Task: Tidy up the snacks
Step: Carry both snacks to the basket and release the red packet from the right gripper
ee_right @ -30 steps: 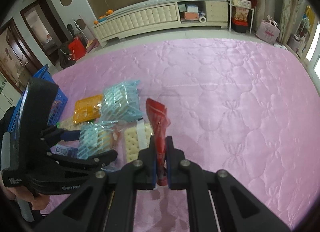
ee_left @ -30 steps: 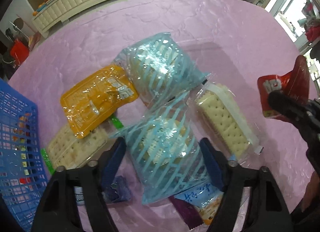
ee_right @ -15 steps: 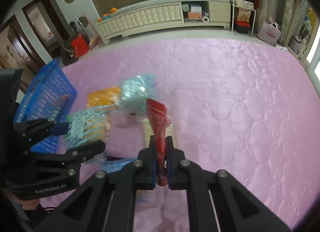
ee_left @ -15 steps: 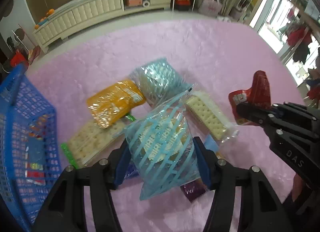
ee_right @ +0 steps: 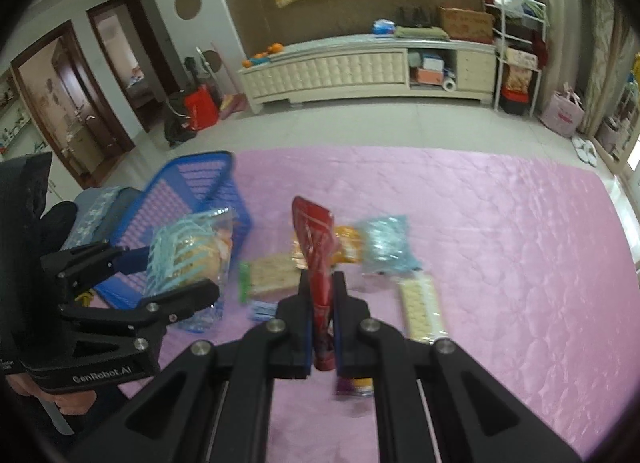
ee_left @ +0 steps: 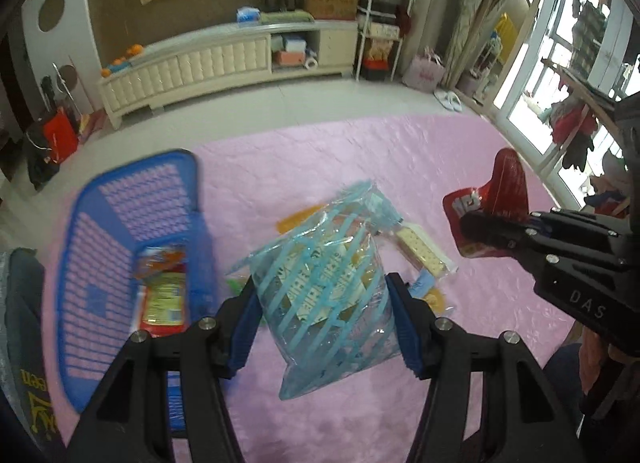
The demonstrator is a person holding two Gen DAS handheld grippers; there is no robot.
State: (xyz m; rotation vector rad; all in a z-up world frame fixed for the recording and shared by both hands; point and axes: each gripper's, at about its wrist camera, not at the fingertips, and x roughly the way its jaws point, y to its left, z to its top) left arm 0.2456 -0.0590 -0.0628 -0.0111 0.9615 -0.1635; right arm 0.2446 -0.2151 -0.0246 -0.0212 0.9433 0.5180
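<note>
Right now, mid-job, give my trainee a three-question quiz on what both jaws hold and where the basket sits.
1. True or false: the left gripper is shut on the blue-striped bag.
2. What does the right gripper hold? A) cracker pack B) red packet C) nothing
3. Fill in: in the left wrist view, the blue basket lies to the ____ of the held bag.

Key: 1 true; 2 B; 3 left. The basket already holds a packet, and a cracker pack and an orange packet lie on the pink cover.
</note>
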